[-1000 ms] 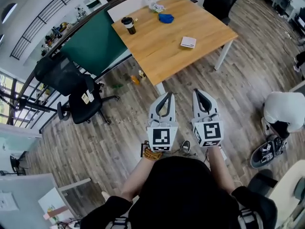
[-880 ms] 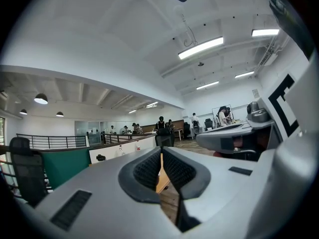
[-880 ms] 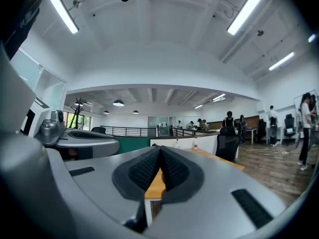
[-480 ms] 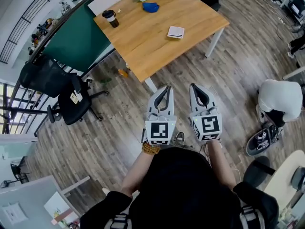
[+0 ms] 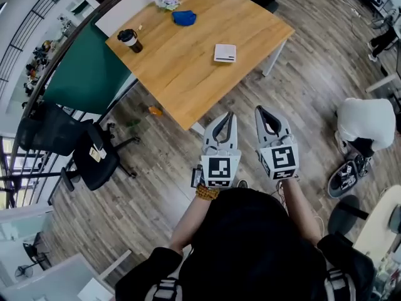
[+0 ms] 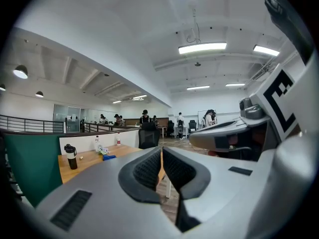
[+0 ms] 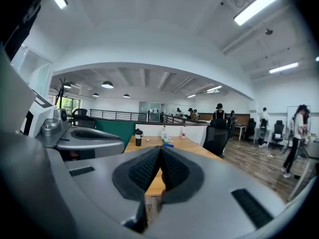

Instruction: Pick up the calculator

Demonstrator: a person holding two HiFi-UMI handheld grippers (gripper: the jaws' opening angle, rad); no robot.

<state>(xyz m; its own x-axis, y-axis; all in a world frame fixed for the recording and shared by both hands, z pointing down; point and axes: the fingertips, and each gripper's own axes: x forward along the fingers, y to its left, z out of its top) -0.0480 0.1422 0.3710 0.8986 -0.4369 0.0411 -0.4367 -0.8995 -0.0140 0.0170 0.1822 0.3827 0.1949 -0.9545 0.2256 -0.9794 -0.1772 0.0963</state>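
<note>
Head view: calculator (image 5: 225, 52) lies flat on the wooden table (image 5: 188, 74), well apart from both grippers. Left gripper (image 5: 229, 115) and right gripper (image 5: 259, 110) are side by side over the floor. Left gripper view: pads (image 6: 148, 169) together, nothing between. Right gripper view: pads (image 7: 143, 169) together, nothing held.

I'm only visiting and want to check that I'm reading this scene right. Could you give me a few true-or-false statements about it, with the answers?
1. The calculator lies on the wooden table. True.
2. The left gripper and the right gripper are over the floor, short of the table. True.
3. The left gripper grips the calculator. False: its fingers are together with nothing between them.
4. The dark cup touches the calculator. False: it stands well apart, near the table edge by the green partition.
5. The blue cloth lies on the floor. False: it is on the table.
</note>
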